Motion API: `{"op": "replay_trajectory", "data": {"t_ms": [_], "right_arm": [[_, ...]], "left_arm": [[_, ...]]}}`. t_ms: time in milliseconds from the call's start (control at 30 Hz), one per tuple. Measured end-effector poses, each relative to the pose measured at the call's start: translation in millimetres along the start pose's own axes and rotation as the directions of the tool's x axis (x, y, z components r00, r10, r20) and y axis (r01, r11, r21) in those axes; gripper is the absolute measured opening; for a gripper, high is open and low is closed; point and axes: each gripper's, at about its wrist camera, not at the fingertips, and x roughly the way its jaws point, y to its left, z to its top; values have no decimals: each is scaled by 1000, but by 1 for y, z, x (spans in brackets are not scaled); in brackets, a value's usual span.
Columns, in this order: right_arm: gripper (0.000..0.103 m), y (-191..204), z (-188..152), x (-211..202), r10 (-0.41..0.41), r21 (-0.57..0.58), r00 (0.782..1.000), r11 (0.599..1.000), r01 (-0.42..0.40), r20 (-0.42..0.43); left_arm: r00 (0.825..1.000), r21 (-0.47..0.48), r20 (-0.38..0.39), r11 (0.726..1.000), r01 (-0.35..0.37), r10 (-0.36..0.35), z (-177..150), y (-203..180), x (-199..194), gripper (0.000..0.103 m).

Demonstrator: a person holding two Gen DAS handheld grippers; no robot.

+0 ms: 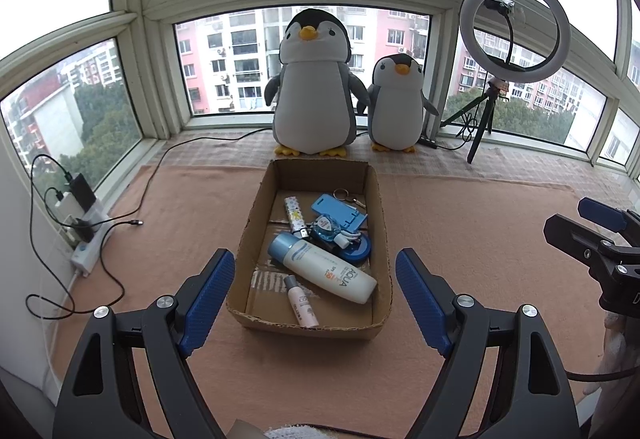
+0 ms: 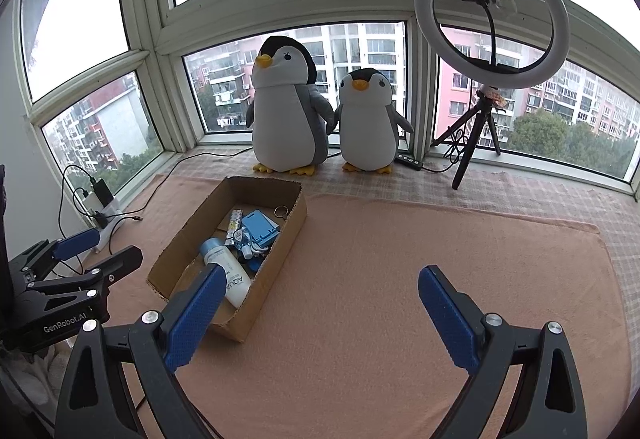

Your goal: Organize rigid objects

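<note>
A shallow cardboard box (image 1: 382,207) (image 2: 288,235) lies on the pink mat. Inside it are a white sunscreen bottle with a blue cap (image 1: 324,267) (image 2: 228,271), a small pink-white bottle (image 1: 301,302), a patterned tube (image 1: 295,214) (image 2: 234,223), a blue phone stand (image 1: 340,211) (image 2: 259,227), a key ring (image 1: 347,195) (image 2: 281,211) and a round blue item with a white cord (image 1: 352,245). My left gripper (image 1: 316,277) hovers open just before the box, holding nothing. My right gripper (image 2: 320,293) is open and empty over bare mat, to the right of the box.
Two plush penguins (image 1: 314,87) (image 2: 366,123) stand behind the box by the window. A ring light on a tripod (image 1: 514,27) (image 2: 492,15) is at the back right. A power strip with chargers and cables (image 1: 86,235) (image 2: 100,211) lies at the left. Pink mat (image 2: 440,239) stretches rightward.
</note>
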Motion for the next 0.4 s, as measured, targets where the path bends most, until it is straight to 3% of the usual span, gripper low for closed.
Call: {"op": "replay_trajectory", "data": {"t_ms": [400], "right_arm": [[95, -1, -1, 1, 2, -1, 1000, 1000, -2, -4]], "left_arm": [[1000, -5, 0, 1000, -6, 6, 0, 3, 1, 83]]}}
